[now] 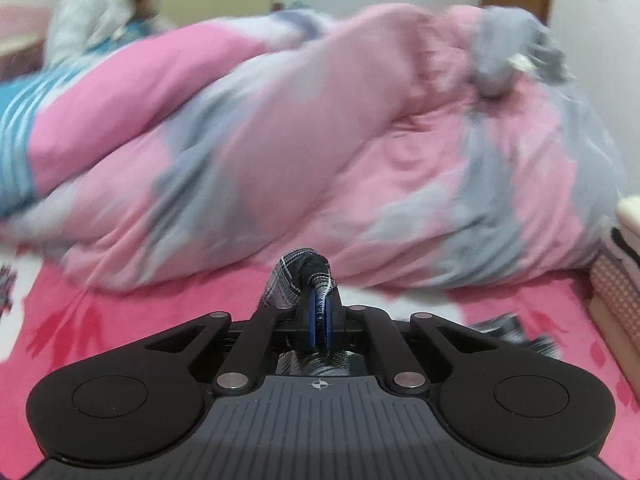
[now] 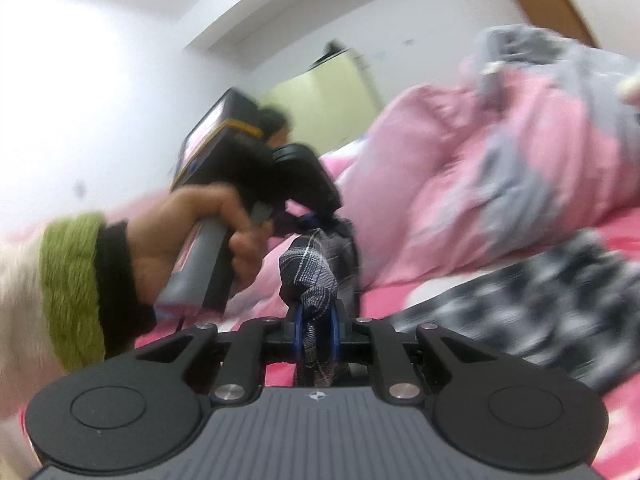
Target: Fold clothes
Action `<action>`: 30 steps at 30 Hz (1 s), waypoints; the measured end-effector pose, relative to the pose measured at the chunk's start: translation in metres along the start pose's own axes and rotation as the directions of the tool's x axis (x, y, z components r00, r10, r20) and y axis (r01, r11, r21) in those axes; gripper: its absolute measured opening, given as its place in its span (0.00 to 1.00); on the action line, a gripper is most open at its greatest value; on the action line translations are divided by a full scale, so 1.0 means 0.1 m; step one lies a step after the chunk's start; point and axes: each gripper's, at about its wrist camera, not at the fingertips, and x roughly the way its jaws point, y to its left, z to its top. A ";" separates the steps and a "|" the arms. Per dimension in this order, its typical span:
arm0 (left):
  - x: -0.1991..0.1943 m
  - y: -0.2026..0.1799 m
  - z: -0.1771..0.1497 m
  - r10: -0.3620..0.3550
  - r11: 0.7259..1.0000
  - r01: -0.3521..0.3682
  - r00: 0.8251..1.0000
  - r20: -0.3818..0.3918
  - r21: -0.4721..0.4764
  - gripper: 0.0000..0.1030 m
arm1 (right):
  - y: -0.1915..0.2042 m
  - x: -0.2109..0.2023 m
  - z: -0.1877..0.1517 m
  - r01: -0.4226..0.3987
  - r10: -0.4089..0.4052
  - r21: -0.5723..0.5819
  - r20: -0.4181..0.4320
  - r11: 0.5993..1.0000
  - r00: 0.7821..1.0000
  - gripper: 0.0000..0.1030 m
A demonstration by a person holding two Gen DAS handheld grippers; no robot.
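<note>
Both tongs, left and right, clamped on bunched edges of the plaid garment trailing onto the pink bed, quilt beyond: lifting step; next, likely spreading it flat.

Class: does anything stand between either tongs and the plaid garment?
No. Both tongs already pinch it: the left tongs are shut on a fold of the plaid garment, the right tongs on another bunch. Nothing separates them.
</note>
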 end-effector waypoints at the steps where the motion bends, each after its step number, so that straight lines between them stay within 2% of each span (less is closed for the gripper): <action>1: 0.04 -0.19 0.04 -0.004 1.000 0.004 1.000 0.002 0.025 0.02 | -0.16 -0.06 0.08 0.012 -0.012 0.029 0.012 1.000 1.000 0.13; 5: 0.33 -0.87 0.09 -0.008 0.993 0.008 1.000 -0.006 0.116 0.02 | -0.80 -0.31 0.29 0.070 -0.080 0.149 0.062 0.986 0.995 0.13; 10: 0.79 -1.47 -0.01 0.023 0.977 -0.010 0.998 -0.056 0.215 0.02 | -1.47 -0.43 0.20 0.119 -0.157 0.322 0.093 0.939 0.983 0.13; 15: 1.06 -1.82 -0.13 0.040 0.959 -0.016 0.996 -0.080 0.282 0.02 | -1.74 -0.50 0.12 0.132 -0.185 0.431 0.083 0.893 0.979 0.13; 19: 1.21 -2.06 -0.28 0.002 0.932 0.048 0.991 -0.135 0.360 0.05 | -1.87 -0.59 0.02 0.135 -0.209 0.516 0.087 0.846 0.974 0.13; 20: 1.24 -2.10 -0.32 -0.006 0.923 0.064 0.988 -0.152 0.379 0.07 | -1.90 -0.61 0.00 0.139 -0.215 0.540 0.079 0.830 0.973 0.13; 22: 1.26 -2.12 -0.34 -0.032 0.914 0.092 0.987 -0.156 0.395 0.26 | -2.00 -0.61 -0.07 0.146 -0.221 0.598 0.054 0.788 0.974 0.13; 24: 1.18 -2.08 -0.30 -0.078 0.923 0.121 0.988 -0.132 0.365 0.35 | -2.14 -0.61 -0.14 0.132 -0.215 0.674 0.042 0.727 0.976 0.13; 25: 1.10 -2.03 -0.25 -0.100 0.931 0.136 0.988 -0.119 0.340 0.39 | -2.18 -0.62 -0.16 0.125 -0.216 0.693 0.045 0.710 0.975 0.13; 27: 0.92 -1.92 -0.13 -0.140 0.942 0.163 0.985 -0.097 0.292 0.39 | -2.21 -0.62 -0.19 0.118 -0.219 0.714 0.050 0.690 0.975 0.13; 30: 0.53 -1.66 0.09 -0.143 0.942 0.159 0.987 -0.074 0.295 0.39 | -2.24 -0.64 -0.23 0.118 -0.226 0.734 0.050 0.669 0.973 0.13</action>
